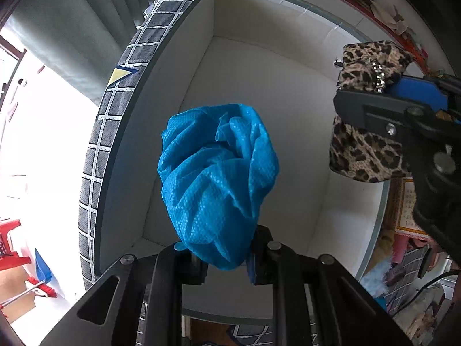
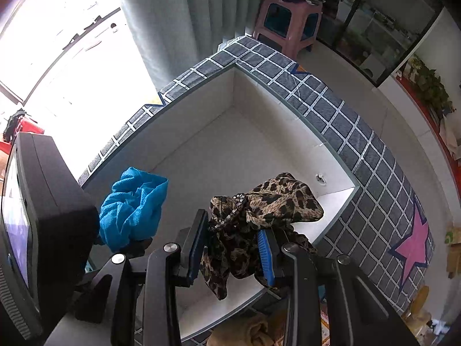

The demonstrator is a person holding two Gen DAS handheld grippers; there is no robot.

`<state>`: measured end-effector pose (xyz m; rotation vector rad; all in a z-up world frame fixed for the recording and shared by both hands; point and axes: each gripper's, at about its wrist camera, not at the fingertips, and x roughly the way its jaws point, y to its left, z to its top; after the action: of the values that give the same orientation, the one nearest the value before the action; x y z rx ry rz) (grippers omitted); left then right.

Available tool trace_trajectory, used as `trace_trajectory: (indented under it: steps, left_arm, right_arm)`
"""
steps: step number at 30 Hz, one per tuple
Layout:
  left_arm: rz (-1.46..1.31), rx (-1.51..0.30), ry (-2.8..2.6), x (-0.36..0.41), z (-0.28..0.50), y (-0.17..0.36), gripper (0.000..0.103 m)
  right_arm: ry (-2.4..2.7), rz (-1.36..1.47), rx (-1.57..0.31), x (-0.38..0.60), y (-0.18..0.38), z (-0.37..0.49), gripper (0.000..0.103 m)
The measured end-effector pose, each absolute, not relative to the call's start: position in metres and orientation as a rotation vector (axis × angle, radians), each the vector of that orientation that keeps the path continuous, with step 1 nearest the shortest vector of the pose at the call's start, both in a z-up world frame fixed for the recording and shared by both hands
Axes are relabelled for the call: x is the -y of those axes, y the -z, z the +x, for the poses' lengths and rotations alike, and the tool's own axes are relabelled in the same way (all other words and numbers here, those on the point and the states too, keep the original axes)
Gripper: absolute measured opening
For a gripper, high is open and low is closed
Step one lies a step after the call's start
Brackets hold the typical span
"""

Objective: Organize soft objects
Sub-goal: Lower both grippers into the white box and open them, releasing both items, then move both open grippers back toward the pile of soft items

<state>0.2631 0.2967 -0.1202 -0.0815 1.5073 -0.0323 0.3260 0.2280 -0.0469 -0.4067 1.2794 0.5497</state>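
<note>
My left gripper (image 1: 226, 262) is shut on a crumpled blue cloth (image 1: 219, 178) and holds it above the open white box (image 1: 288, 86). The blue cloth also shows in the right wrist view (image 2: 132, 210). My right gripper (image 2: 233, 248) is shut on a leopard-print cloth (image 2: 268, 201), also held over the white box (image 2: 230, 150). In the left wrist view the right gripper (image 1: 374, 98) and its leopard cloth (image 1: 363, 155) hang at the right, over the box's right side.
The box sits on a grey checked mat (image 2: 360, 132) with a pink star (image 2: 415, 245). A pink stool (image 2: 291, 26) stands beyond it, curtains (image 2: 178, 14) behind. A tan cloth (image 2: 245, 331) lies near the box's front edge.
</note>
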Motion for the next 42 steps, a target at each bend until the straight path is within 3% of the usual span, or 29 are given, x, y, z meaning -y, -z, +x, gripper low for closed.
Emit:
trace_trajectory:
  steps: [26, 29, 32, 33, 35, 42]
  left_arm:
    - [-0.093, -1.518, 0.051, -0.297, 0.266, 0.124, 0.024]
    - [-0.105, -1.523, 0.039, -0.299, 0.266, 0.123, 0.043]
    - [-0.103, -1.520, 0.039, -0.299, 0.266, 0.120, 0.043]
    - [-0.108, -1.518, 0.044, -0.299, 0.266, 0.119, 0.043]
    - [-0.105, -1.513, 0.045, -0.298, 0.265, 0.117, 0.043]
    - [-0.092, -1.495, 0.074, -0.289, 0.252, 0.107, 0.043]
  right_arm:
    - [-0.555, -0.408, -1.282, -0.230, 0.051, 0.328, 0.034]
    - [-0.523, -0.402, -1.280, -0.229, 0.050, 0.330, 0.051]
    - [-0.492, -0.389, -1.272, -0.224, 0.045, 0.334, 0.054]
    - [-0.481, -0.382, -1.271, -0.221, 0.043, 0.334, 0.065]
    - [-0.457, -0.379, -1.248, -0.214, 0.037, 0.334, 0.075]
    - [-0.405, -0.278, -1.214, -0.176, 0.013, 0.317, 0.075]
